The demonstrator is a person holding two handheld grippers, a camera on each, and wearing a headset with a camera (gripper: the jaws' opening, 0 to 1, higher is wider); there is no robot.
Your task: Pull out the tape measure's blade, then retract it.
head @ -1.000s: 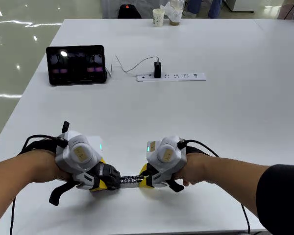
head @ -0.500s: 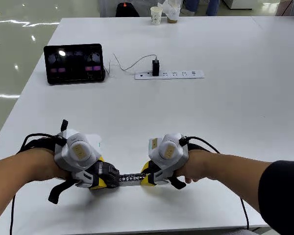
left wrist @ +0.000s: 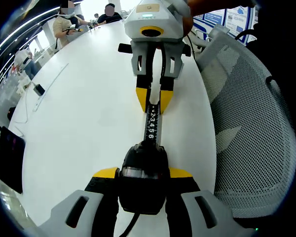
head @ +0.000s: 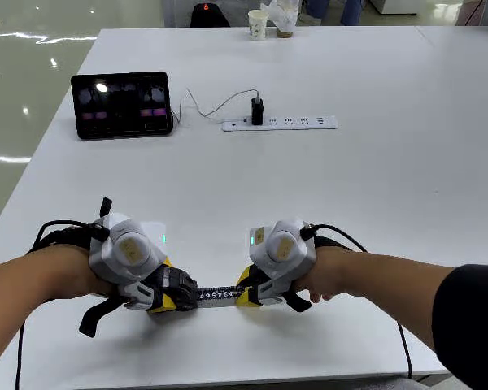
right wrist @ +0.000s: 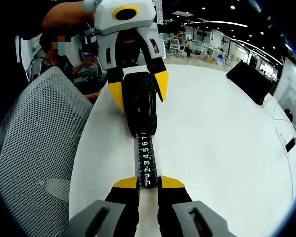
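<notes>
Head view has both grippers low at the near edge of the white table, facing each other: the left gripper is clamped on the black tape measure case, and the right gripper pinches the end of the blade stretched between them. Compared with a second ago the whole picture has shifted with the head, and the bared stretch of blade looks about the same, at most a touch longer, so the pull-out seems barely begun and the retraction is yet to come. Left gripper view looks along its own yellow-tipped jaws, closed on either side of the tape measure case; the blade runs straight ahead, just over the table, into the right gripper, with only its first few numerals out. Right gripper view has the right gripper shut tight on the blade at its tip, and the left gripper beyond, gripping the case.
</notes>
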